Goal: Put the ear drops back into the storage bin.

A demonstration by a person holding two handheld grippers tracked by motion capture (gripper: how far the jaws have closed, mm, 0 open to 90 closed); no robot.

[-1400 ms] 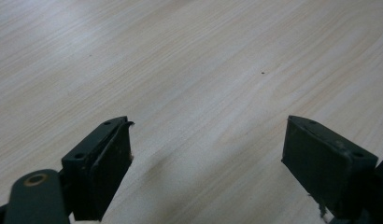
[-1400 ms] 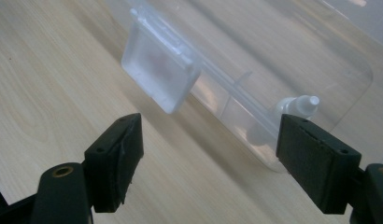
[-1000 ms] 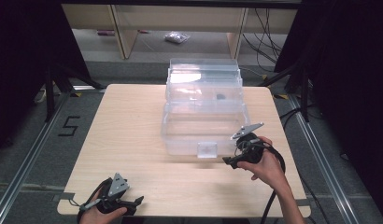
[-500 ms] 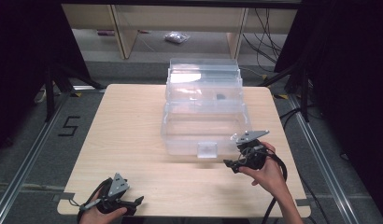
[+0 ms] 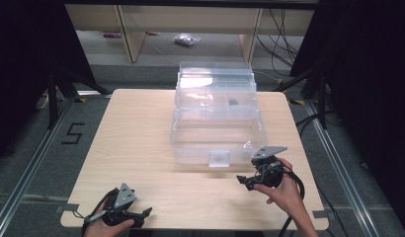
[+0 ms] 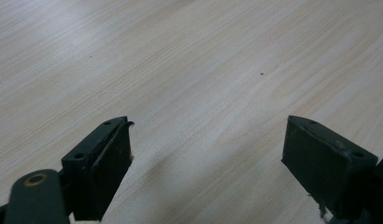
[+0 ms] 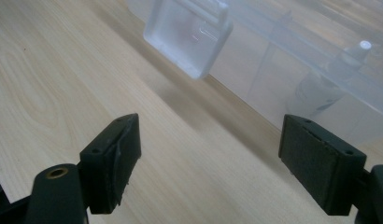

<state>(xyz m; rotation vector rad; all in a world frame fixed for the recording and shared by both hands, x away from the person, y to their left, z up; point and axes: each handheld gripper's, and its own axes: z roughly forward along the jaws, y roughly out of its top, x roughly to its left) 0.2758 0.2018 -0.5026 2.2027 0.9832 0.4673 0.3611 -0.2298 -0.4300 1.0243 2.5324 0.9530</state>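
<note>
While the clear plastic storage box sits in the middle of the pale wooden tabletop, a person at the near edge holds a gripper in each hand; the right gripper hovers low just in front of the box's near right corner, its jaws wide apart with nothing between them, and seems placed there to reach the latch tab that hangs at the middle of the box's front wall; in the right gripper view that latch tab lies ahead and to the left of the open jaws, near but apart from them, so the hand would likely need to swing towards it; through the box's see-through wall a small pale bottle-like object can be made out inside, too blurred to name; the left gripper rests well away at the near left corner of the tabletop, jaws also spread and empty over bare wood, apparently parked out of the way; the box's lid stands raised at the back.
</note>
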